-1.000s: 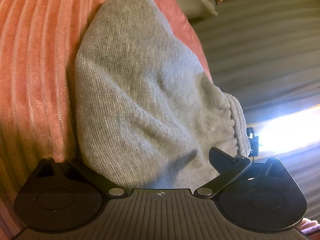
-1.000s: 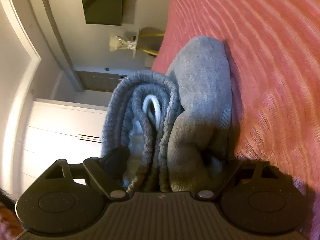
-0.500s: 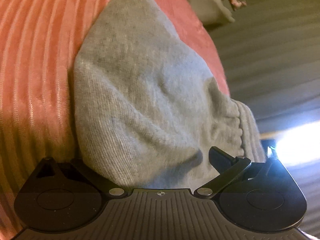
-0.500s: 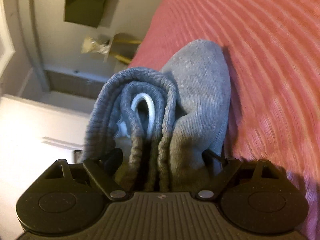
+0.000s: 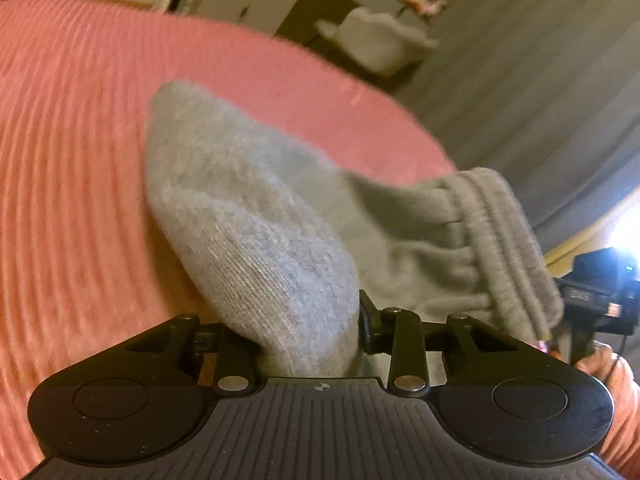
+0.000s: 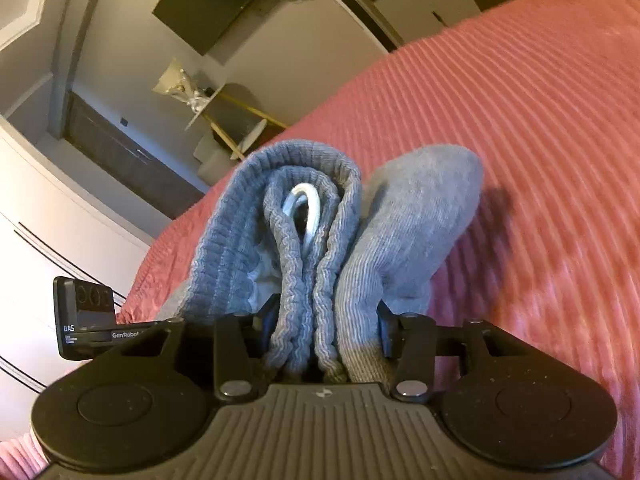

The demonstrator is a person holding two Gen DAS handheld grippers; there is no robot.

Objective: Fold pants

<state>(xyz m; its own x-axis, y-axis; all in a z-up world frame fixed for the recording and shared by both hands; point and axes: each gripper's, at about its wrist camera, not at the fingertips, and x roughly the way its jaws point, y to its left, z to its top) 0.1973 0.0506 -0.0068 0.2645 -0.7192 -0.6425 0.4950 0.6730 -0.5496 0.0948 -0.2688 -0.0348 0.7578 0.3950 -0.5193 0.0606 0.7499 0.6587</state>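
Note:
The grey pants hang in a bunch above the pink ribbed bedspread. My left gripper is shut on a fold of the grey cloth, with the ribbed waistband stretching off to the right. My right gripper is shut on the doubled-over waistband, with a white drawstring loop showing inside the fold and a rounded grey fold to its right. The right gripper's body shows at the right edge of the left wrist view. The fingertips are buried in cloth.
The bedspread fills the right of the right wrist view. Off the bed are grey curtains, a white object on the floor, a dark wall panel, white cabinets and a small side table.
Both grippers have lifted and tilted, so the views now look across the bed. The left jaws have closed in from wide to tight on a cloth fold. The right stays clamped on the waistband.

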